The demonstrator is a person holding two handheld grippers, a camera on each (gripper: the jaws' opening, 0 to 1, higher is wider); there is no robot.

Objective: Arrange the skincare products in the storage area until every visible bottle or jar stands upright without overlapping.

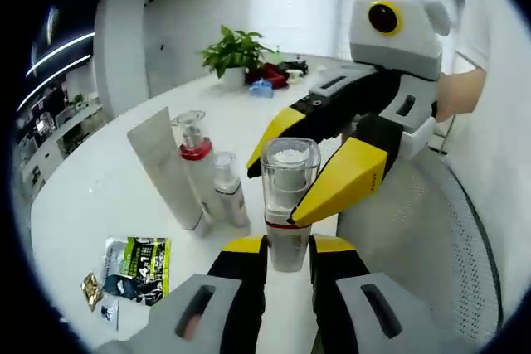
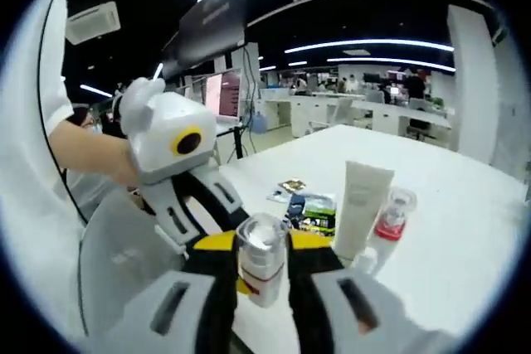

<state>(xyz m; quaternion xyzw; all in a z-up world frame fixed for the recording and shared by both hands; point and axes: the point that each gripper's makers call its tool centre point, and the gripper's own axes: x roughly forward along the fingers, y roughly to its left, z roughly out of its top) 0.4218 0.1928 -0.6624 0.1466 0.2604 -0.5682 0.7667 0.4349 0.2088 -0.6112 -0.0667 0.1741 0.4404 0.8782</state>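
Note:
A small white bottle [image 1: 288,234] with a clear square cap and a red band stands upright between both grippers. My left gripper [image 1: 289,248] is shut on its lower body. From the right, my right gripper [image 1: 284,181] closes its yellow fingers [image 1: 344,180] on the cap. In the right gripper view the same bottle [image 2: 261,259] sits between the right gripper [image 2: 261,292] jaws, with the left gripper [image 2: 264,243] opposite. On the white table [image 1: 91,188] a white tube [image 1: 162,167], a red-collared pump bottle [image 1: 196,167] and a small white bottle [image 1: 229,192] stand upright, close together.
Several sachets [image 1: 137,267] lie flat near the table edge. A potted plant [image 1: 236,51] and small items [image 1: 267,82] sit at the far end. A grey mesh chair [image 1: 440,238] is at the right. A person's arm [image 2: 87,151] holds the left gripper.

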